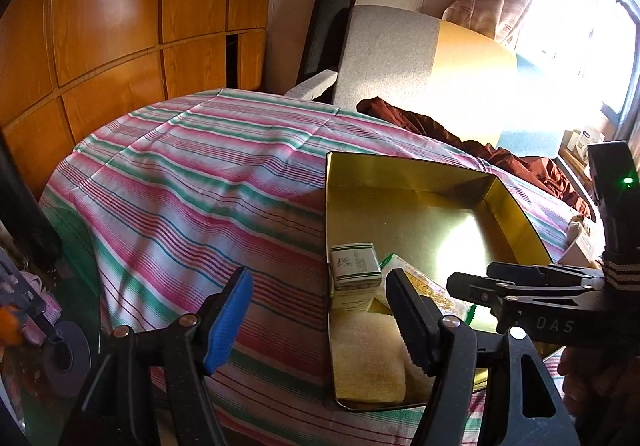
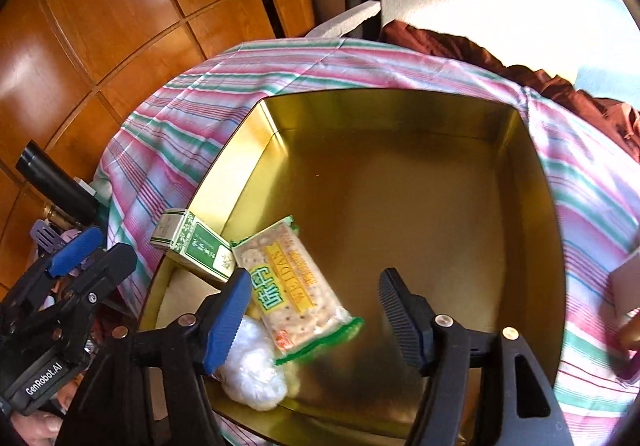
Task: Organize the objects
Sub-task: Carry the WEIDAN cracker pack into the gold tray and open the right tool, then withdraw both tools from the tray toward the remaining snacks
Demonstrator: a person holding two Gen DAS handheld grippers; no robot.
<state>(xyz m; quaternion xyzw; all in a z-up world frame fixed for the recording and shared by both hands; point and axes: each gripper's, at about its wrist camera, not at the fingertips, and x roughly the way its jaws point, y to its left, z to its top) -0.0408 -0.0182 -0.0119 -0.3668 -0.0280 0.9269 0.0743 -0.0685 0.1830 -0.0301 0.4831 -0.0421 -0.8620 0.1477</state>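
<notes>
Claws of two hand-held grippers, both angled downward over a shallow gold-coloured metal tin (image 2: 400, 150) that rests on a surface draped with a pink, green and white striped cloth (image 1: 192, 182).

Right claw (image 2: 314, 316): seen from its own camera, its blue-padded finger (image 2: 226, 322) and black ribbed finger (image 2: 400, 314) stand apart over the tin's near left part, nothing pinched between them. A clear cracker packet with a green edge and yellow label (image 2: 296, 286) lies on the tin floor just ahead of the gap, one end near the blue pad; whether pad and packet touch cannot be told. The label shows Chinese characters and Latin letters that appear to read "WEIDAN"; the smaller print is too blurred to read.

Left claw (image 1: 318, 320): its fingers also stand apart and hold nothing, straddling the tin's left wall, blue pad over the cloth, black pad over the tin's interior.

Also in the tin's near left corner: a small green-and-white carton printed with Chinese characters (image 2: 196, 246), leaning against the wall, and a crumpled white plastic bag (image 2: 252, 378) beside the packet. The left wrist view shows a pale yellow sponge-like block (image 1: 368, 362) there too.

The left gripper body reads "GenRobot.AI"; the right one, "DAS", partly cut off.
</notes>
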